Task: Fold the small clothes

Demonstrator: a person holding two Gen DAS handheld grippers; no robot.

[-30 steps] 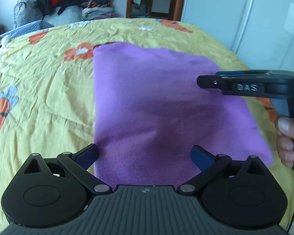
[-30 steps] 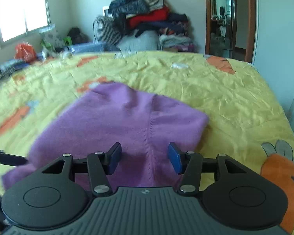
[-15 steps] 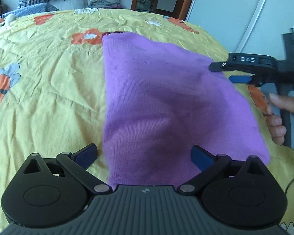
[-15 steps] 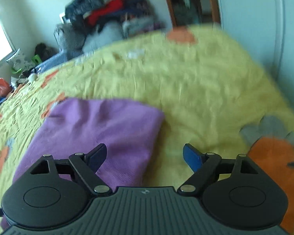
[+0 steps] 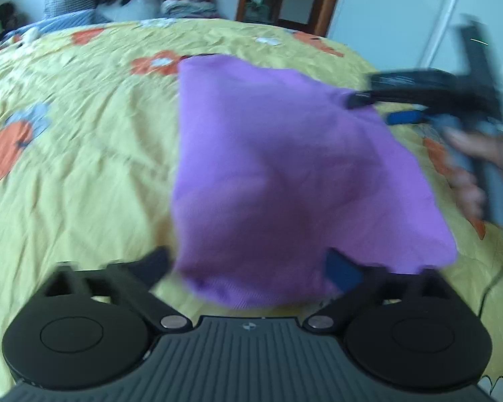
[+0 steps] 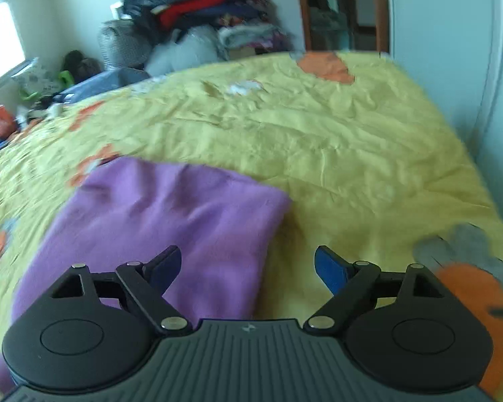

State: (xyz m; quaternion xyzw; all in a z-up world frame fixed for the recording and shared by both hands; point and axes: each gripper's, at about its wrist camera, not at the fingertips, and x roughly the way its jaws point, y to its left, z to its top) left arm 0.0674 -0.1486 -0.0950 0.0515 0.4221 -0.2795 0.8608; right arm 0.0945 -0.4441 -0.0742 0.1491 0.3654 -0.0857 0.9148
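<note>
Right gripper is pulling off the purple garment, jaws just spread, holding nothing | left gripper is gaping empty | garment is lying folded mid-frame on the bed | further folds possibly remaining

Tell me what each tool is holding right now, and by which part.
Nothing is held. Left tool and right tool are open above the purple garment.
</note>
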